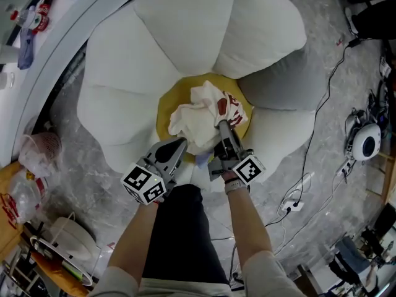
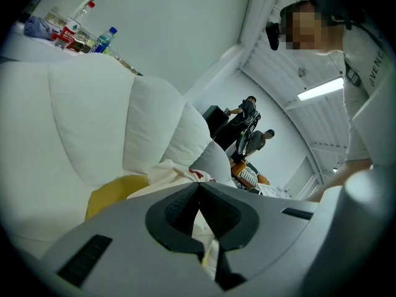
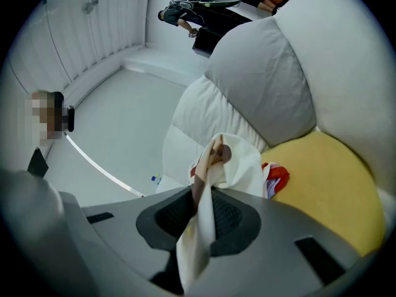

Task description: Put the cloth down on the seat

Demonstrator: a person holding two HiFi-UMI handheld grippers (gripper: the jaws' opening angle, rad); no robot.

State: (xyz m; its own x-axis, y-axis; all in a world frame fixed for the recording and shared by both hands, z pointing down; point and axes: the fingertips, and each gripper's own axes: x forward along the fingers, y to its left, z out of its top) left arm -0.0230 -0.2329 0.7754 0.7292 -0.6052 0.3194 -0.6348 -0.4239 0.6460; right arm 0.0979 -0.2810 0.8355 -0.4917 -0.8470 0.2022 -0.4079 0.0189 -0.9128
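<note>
**Operator:** What have I got in the grippers?

**Spotter:** Nearest you, your left gripper (image 1: pixel 179 146) is clamped on a fold of the white cloth (image 1: pixel 198 113). In the left gripper view its ribbed pads (image 2: pixel 178 205) meet at the tips, with fabric pinched in the gap below them. Your right gripper (image 1: pixel 221 129) is closed on the cloth too. In the right gripper view a strip of it runs between the pads and hangs out behind. You have two pinches close together, which is why the cloth is bunched and not spread.

**Operator:** Where is it against the seat?

**Spotter:** It is heaped over the yellow seat cushion (image 1: pixel 163 113), toward the side nearest you, with the red-printed part (image 1: pixel 230 104) at the cushion's right. It looks to be resting on the cushion or just above it, and I can't tell which. Both grippers sit low at the cushion's near rim. I judge that suits laying the cloth down rather than dropping it.

**Operator:** What's around it?

**Spotter:** White petal cushions (image 1: pixel 179 23) ring the yellow seat cushion behind and to its left, and a grey petal (image 1: pixel 278 82) sits to its right. The cushion is a hollow among them, so the cloth should stay where you release it. Farther right of the cushion, a black cable (image 1: pixel 322 104) trails across the floor, well apart.

**Operator:** How far along am I?

**Spotter:** Near the end, I'd say. You have yet to open both sets of jaws and draw back toward yourself without dragging the fabric along.
</note>
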